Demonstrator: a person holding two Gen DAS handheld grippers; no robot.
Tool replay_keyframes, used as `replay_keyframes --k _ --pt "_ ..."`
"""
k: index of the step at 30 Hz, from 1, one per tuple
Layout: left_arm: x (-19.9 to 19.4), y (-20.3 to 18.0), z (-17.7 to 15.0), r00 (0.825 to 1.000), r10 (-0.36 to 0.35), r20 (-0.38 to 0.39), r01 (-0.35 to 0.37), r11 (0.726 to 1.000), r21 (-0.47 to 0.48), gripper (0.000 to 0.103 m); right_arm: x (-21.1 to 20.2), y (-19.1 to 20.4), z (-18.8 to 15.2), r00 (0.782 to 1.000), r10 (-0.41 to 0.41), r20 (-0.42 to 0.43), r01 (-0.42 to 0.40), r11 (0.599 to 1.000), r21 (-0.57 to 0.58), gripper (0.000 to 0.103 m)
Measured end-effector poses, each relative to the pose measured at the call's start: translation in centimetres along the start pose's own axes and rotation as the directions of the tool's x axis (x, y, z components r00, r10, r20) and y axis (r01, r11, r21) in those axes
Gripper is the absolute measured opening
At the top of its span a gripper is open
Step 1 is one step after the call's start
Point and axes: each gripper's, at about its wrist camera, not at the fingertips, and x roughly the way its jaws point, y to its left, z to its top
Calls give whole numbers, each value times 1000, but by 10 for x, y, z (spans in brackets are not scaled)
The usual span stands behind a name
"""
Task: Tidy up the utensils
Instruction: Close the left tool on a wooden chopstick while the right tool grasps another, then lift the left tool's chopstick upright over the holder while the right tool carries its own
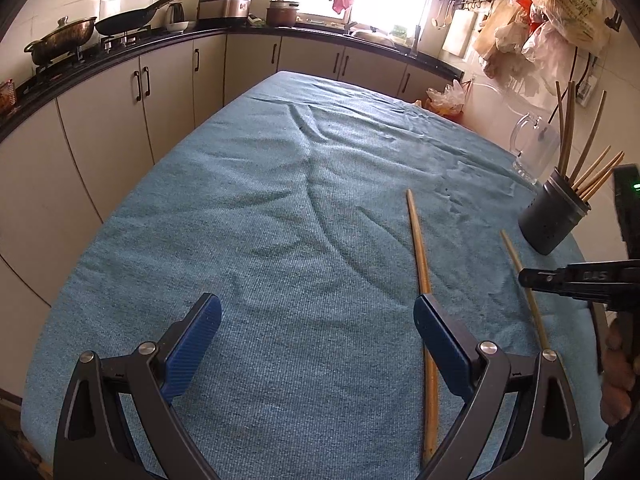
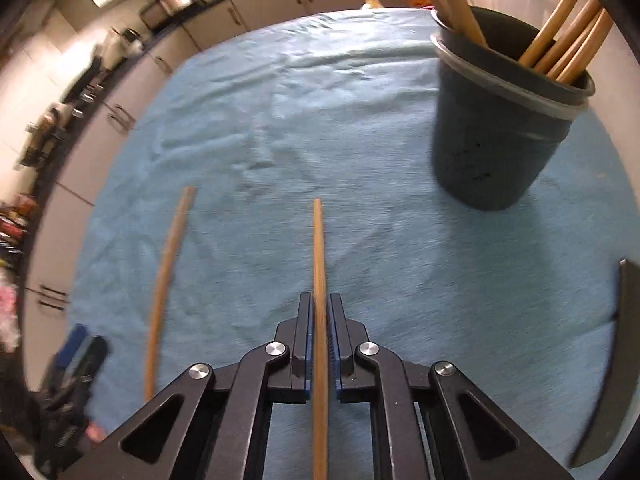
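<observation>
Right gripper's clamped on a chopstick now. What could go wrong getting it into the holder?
1. The right gripper grips its chopstick mid-length, so the long free end could knock the crowded dark holder or the sticks already inside it.
2. The glass mug just behind the holder could be struck.

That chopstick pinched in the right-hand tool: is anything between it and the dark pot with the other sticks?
Nothing visible. The right gripper is shut on the chopstick, and only bare blue cloth lies between it and the dark pot. The other loose chopstick lies on the opposite side.
</observation>
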Motion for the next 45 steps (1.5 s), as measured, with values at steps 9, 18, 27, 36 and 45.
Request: replay_keyframes --k 9,18,27,36,45 --pt "5 -30 17 996 -47 -75 53 995 90 92 -50 16 -21 987 52 152 -43 997 -67 8" --pt "63 -74 59 958 -48 -283 91 986 139 27 -71 2 -31 974 77 211 -68 996 -52 8" --pt "95 -113 71 935 82 -345 7 969 248 20 -87 -17 -34 967 86 241 -80 996 -31 8" --pt "86 -109 69 950 40 -309 25 979 203 6 -98 -14 -38 955 96 280 -87 995 -42 8" --pt "-38 -101 82 993 -112 -33 116 977 180 6 -137 4 -50 893 116 434 -77 991 -106 8"
